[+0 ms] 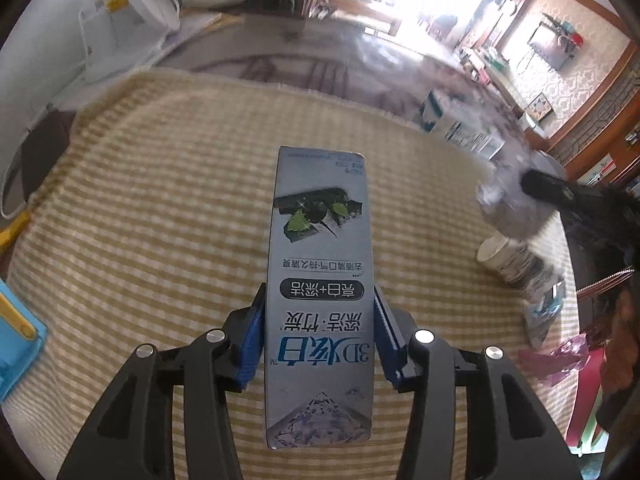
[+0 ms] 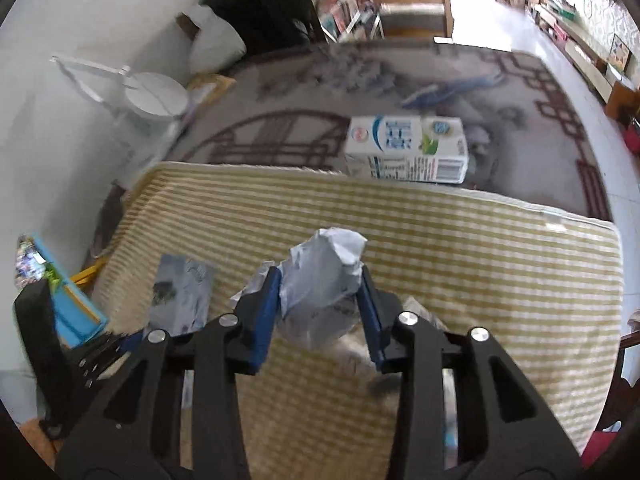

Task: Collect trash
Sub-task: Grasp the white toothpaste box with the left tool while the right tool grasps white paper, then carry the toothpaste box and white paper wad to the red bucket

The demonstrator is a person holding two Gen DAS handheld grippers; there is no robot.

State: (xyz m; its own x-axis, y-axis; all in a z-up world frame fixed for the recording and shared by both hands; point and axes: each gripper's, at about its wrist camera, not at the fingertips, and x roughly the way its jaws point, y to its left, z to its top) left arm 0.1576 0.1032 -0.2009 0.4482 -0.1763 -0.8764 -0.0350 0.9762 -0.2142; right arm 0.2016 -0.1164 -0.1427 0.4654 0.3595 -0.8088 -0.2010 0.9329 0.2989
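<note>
My left gripper (image 1: 319, 304) is shut on a long grey toothpaste box (image 1: 320, 248) with printed characters, held lengthwise above the yellow checked mat (image 1: 160, 200). My right gripper (image 2: 319, 280) is shut on a crumpled grey-white paper wad (image 2: 320, 284) over the same mat (image 2: 480, 260). In the left wrist view that wad (image 1: 500, 196) shows blurred at the right, with the right gripper's dark body behind it. In the right wrist view the toothpaste box (image 2: 182, 292) appears at the lower left, held by the left gripper.
A white and blue milk carton (image 2: 406, 148) lies on the patterned rug (image 2: 280, 92) past the mat's far edge. A paper cup (image 1: 508, 258) lies at the mat's right side beside a pink bag (image 1: 560, 356). A blue and yellow item (image 1: 16, 336) sits left; a white fan (image 2: 154, 98) stands by the wall.
</note>
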